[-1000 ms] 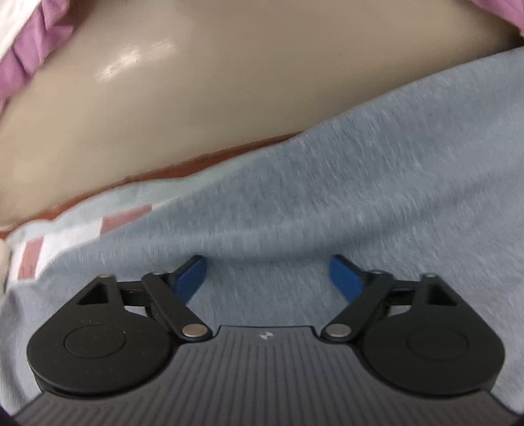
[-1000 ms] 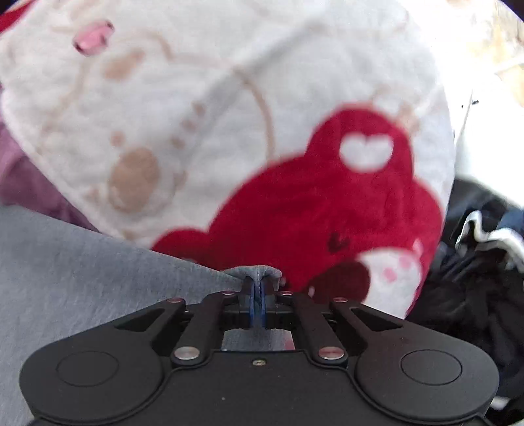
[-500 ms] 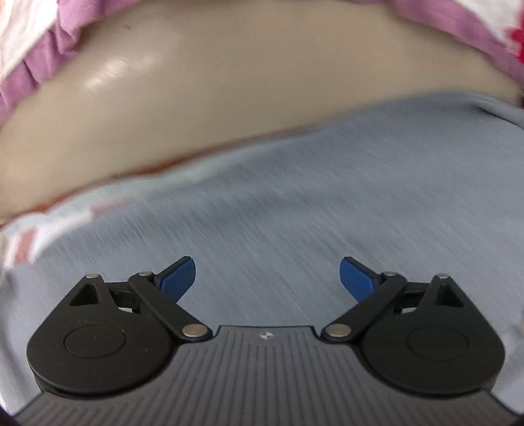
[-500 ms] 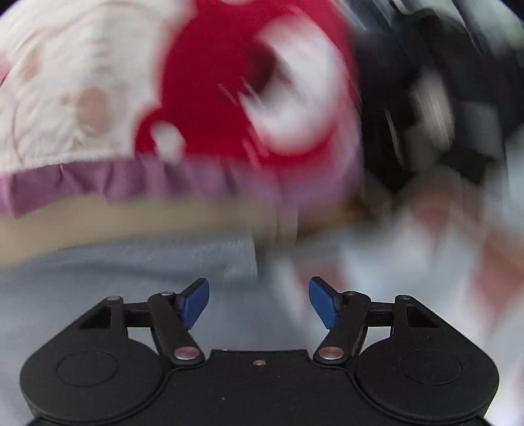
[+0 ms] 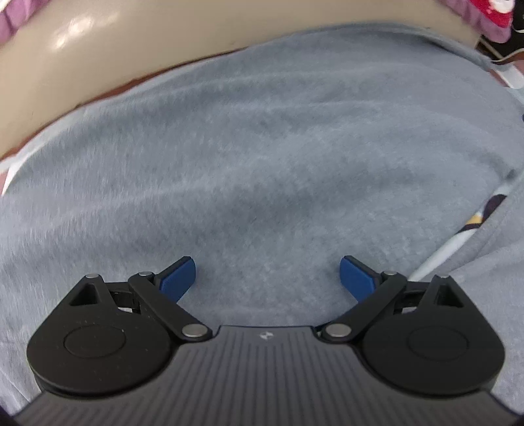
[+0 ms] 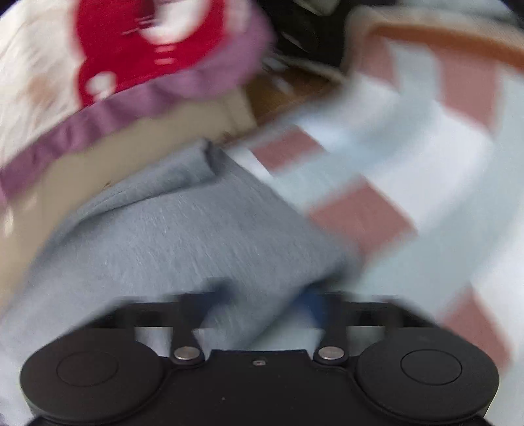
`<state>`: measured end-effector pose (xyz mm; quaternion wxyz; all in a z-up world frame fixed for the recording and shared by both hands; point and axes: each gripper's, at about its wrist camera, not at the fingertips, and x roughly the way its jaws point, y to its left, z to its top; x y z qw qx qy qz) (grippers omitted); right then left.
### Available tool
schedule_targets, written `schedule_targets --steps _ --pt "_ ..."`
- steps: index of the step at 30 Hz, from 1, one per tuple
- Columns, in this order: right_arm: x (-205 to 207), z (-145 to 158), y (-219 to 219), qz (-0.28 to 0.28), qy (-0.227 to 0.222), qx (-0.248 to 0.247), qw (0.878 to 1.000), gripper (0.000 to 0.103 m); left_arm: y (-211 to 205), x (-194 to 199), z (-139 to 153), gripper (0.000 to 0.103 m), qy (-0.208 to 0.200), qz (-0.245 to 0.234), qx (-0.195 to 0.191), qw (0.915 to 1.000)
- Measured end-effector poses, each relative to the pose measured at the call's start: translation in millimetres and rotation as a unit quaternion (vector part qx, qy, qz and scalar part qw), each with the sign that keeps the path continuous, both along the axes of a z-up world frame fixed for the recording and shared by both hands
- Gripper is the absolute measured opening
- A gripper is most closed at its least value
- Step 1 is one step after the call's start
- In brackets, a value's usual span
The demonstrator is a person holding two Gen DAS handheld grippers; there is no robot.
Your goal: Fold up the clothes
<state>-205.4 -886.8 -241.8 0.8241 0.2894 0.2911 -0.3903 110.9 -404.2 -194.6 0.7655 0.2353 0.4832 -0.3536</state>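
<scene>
A grey fleece garment (image 5: pixel 262 147) lies spread out and fills most of the left wrist view. My left gripper (image 5: pixel 267 278) hovers just over it, open, blue pads wide apart with nothing between them. A printed lining (image 5: pixel 484 209) shows at a fold on the right. In the blurred right wrist view, a corner of the grey garment (image 6: pixel 180 236) lies on a checked sheet. My right gripper (image 6: pixel 267 298) is at the garment's near edge, its jaws closing, and a raised fold of grey cloth sits between them.
A beige padded edge (image 5: pixel 98 49) runs behind the garment. A white and red blanket (image 6: pixel 114 49) with purple trim lies beyond it. The pink, white and pale blue checked sheet (image 6: pixel 409 164) extends to the right. Dark clothes (image 6: pixel 294 26) are piled at the far back.
The left gripper slid across the grey garment, staying open. The right gripper let go of the cloth, opened, swung down and right, and now closes on the garment's edge.
</scene>
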Motion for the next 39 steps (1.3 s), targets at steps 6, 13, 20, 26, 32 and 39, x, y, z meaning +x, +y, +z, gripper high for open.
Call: schedule_targets --steps 6,13,20,26,32,39 --pt "7.0 33.8 18.6 0.013 0.019 -0.187 0.982 0.004 12.8 4.0 -2.6 0.098 0.013 0.023 0.005 0.9996" --pt "-14.3 14.7 0.9 -0.048 0.07 -0.077 0.993 0.054 40.9 4.0 23.3 0.096 -0.032 0.067 0.022 0.997" --pt "-154.1 32.9 42.1 -0.032 -0.088 0.11 0.989 0.057 151.3 -7.0 67.9 0.096 -0.098 0.179 0.029 0.9785" --pt "-229.5 24.8 114.9 -0.016 -0.102 0.203 0.974 0.058 284.5 -37.7 82.0 0.096 -0.107 0.347 0.037 0.9311" --pt "-262.8 14.1 184.3 -0.055 -0.104 0.247 0.962 0.058 388.2 -67.8 58.5 0.096 0.014 0.468 -0.13 0.8741" --pt "-270.0 20.0 213.3 -0.128 -0.139 0.25 0.95 0.058 390.1 -64.6 30.1 0.095 0.031 0.463 -0.215 0.8595"
